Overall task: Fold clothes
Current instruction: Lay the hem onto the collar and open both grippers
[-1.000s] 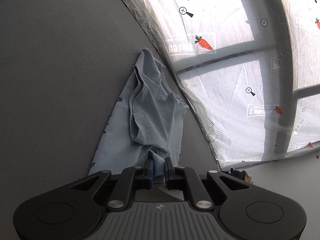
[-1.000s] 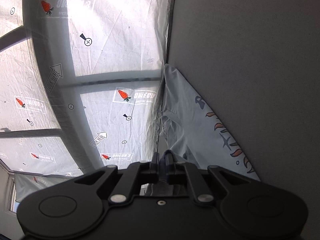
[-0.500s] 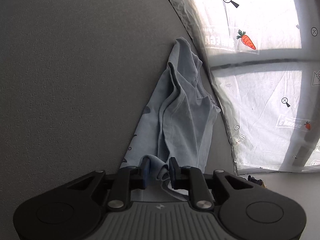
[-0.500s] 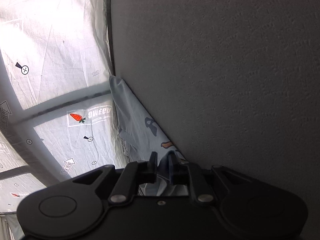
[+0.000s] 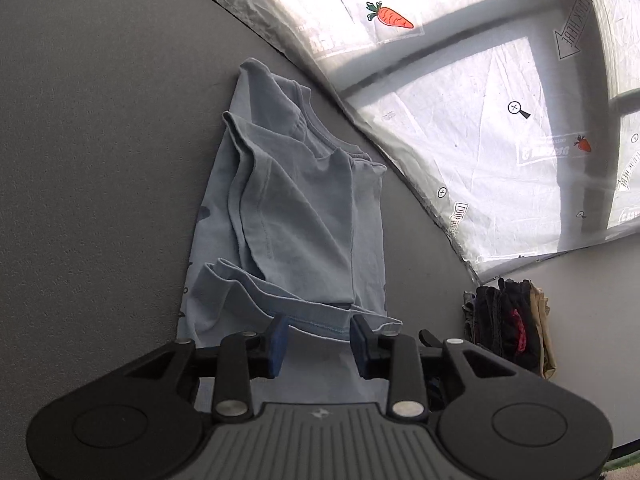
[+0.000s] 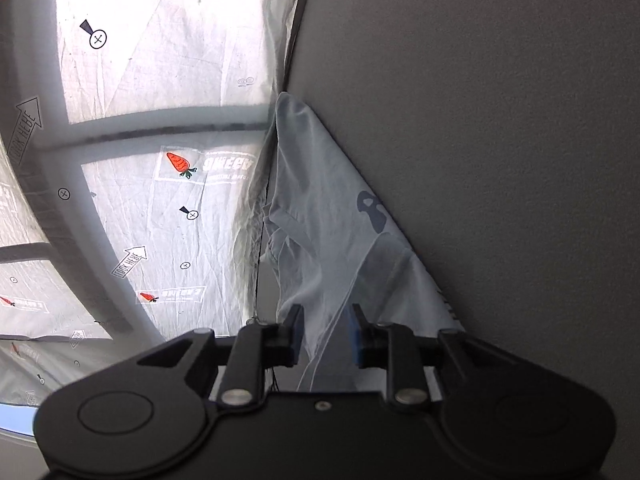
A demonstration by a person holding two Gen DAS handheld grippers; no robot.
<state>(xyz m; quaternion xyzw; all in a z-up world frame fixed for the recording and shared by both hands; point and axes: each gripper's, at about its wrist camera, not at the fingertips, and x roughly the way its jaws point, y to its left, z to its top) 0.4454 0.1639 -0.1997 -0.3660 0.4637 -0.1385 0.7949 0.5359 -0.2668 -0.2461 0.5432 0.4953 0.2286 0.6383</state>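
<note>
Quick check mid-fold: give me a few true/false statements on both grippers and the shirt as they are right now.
1. The left gripper is shut on the shirt. False: its jaws stand apart, the hem lying loose between them.
2. The right gripper is open. True.
3. The shirt is light blue. True.
4. The shirt hangs in the air. False: it lies on the grey table.
5. A pile of dark clothes sits right of the shirt in the left wrist view. True.

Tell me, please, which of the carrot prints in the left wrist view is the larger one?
The upper carrot print, near the top of the plastic sheet; the other carrot print, far right, is much smaller.
</note>
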